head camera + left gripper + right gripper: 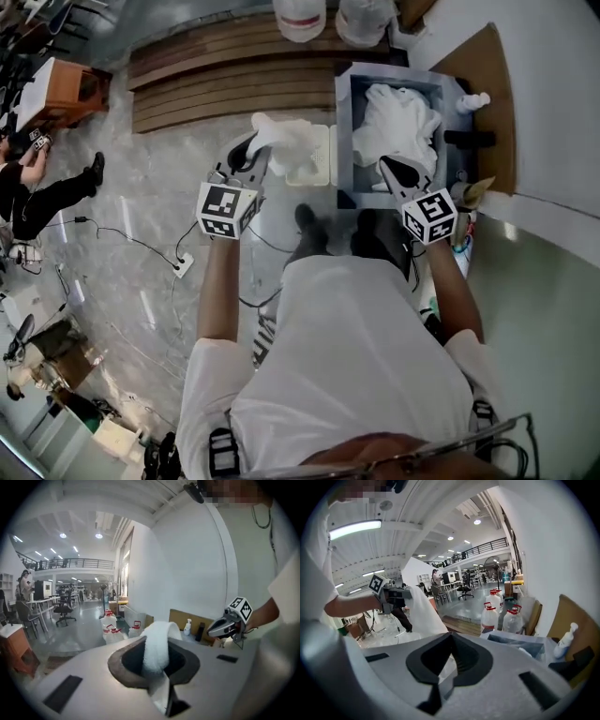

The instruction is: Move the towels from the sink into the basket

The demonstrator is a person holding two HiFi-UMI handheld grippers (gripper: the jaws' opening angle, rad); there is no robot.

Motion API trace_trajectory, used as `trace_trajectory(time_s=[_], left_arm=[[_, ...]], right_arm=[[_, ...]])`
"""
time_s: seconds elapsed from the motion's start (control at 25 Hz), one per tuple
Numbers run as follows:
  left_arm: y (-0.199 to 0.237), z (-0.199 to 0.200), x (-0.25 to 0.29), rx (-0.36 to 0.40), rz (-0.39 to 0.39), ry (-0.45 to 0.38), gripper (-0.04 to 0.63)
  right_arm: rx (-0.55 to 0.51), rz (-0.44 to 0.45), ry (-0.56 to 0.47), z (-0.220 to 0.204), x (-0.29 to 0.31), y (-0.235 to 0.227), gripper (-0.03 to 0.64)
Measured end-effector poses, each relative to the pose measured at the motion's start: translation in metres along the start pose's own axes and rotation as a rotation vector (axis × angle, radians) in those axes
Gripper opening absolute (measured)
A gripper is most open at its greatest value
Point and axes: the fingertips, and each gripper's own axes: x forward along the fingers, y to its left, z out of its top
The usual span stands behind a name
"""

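Step in hand, my read: carry and drop. My left gripper [255, 159] clamped tight on white towel [281, 139], cloth pinched between jaws. Towel bunched at upper centre of head view, above basket [322, 161], which sits just left of sink [345, 112]. My right gripper [394, 171] closed, nothing in it, at sink's near edge, right of centre. More towels [403, 117] heaped in sink. Next, I reckon: lower left over basket, open jaws, let cloth fall inside. Then open right, reach into heap.
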Motion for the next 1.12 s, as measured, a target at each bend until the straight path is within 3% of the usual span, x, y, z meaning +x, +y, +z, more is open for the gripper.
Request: trace_trajectory(time_s=[0.2,0.52,0.88,1.12], left_arm=[[0.005,-0.086,0.054,-0.002,-0.055,0.069,0.043],[-0.007,-0.25,0.131,-0.043,-0.168,0.263,0.043],[-0.008,-0.412,0.195,-0.037,-0.259,0.431,0.043],[-0.006,-0.499,0.226,-0.021,-0.293,0.505,0.044]], right_arm=[[0.041,-0.011,0.059,-0.037,0.036,-0.011,-0.002],[0.129,-0.06,0.133,-0.108,0.085,-0.018,-0.002],[0.202,-0.055,0.257,-0.184,0.15,0.035,-0.002],[0.282,-0.066,0.321,-0.227,0.196,0.056,-0.002]])
